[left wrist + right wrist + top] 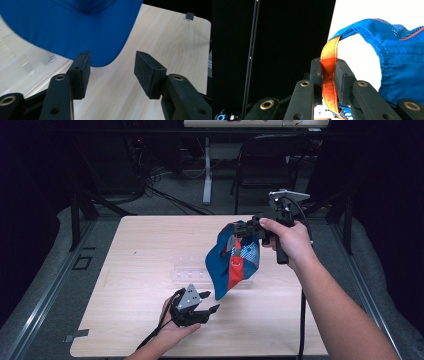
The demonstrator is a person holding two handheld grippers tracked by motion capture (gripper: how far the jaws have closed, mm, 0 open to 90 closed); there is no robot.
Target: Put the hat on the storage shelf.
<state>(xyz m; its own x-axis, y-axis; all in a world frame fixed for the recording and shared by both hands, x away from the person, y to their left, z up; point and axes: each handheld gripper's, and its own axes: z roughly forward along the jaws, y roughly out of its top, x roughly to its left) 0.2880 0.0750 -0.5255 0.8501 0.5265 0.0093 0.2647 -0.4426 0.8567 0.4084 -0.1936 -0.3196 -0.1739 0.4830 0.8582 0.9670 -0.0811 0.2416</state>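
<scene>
1. The cap (231, 262) is blue with red-orange panels and a paler mesh part; it hangs above the middle-right of the bench (140, 250), brim downward, over a clear plastic holder (192, 272) that stands on the wood.
2. In the right gripper view an orange strap (329, 75) of the cap runs between the two black jaws, which are pressed together on it.
3. The right hand-held gripper (248, 228) is held up off the bench, its jaws pointing left, with the right hand (287, 240) wrapped around its grip and the forearm reaching in from the lower right.
4. The left hand-held gripper (209, 303) rests low near the front edge, just below and left of the brim, jaws spread apart with nothing between them.
5. In the left gripper view the blue brim (75, 30) hangs just beyond the jaw tips.
</scene>
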